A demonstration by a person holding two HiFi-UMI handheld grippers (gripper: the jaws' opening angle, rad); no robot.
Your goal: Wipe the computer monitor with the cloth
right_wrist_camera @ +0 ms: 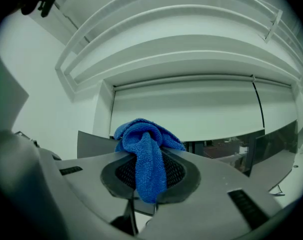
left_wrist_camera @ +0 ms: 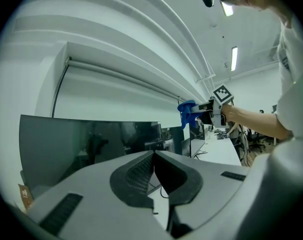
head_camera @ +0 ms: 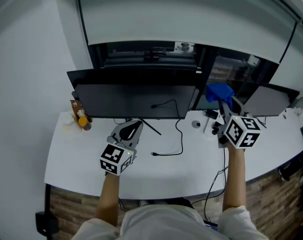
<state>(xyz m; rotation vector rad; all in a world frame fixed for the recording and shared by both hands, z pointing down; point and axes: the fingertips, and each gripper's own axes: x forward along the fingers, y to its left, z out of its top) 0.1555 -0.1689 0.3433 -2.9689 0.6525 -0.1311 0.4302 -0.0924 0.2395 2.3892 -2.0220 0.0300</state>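
A wide black computer monitor (head_camera: pixel 134 95) stands at the back of the white desk (head_camera: pixel 76 159), its screen dark. In the left gripper view the monitor (left_wrist_camera: pixel 81 144) fills the left side. My right gripper (head_camera: pixel 225 105) is shut on a blue cloth (head_camera: pixel 219 92), held up just right of the monitor's right edge. The cloth (right_wrist_camera: pixel 146 156) bunches above the jaws and hangs down between them. My left gripper (head_camera: pixel 132 129) is shut with nothing in it, low over the desk in front of the monitor's middle. From the left gripper view the cloth (left_wrist_camera: pixel 187 112) shows at the far right.
A black cable (head_camera: pixel 179 139) loops over the desk below the monitor. A small brown box and an orange-capped bottle (head_camera: pixel 82 120) stand at the monitor's left end. A second monitor (head_camera: pixel 271 100) stands to the right. Small items (head_camera: pixel 196 124) lie by my right gripper.
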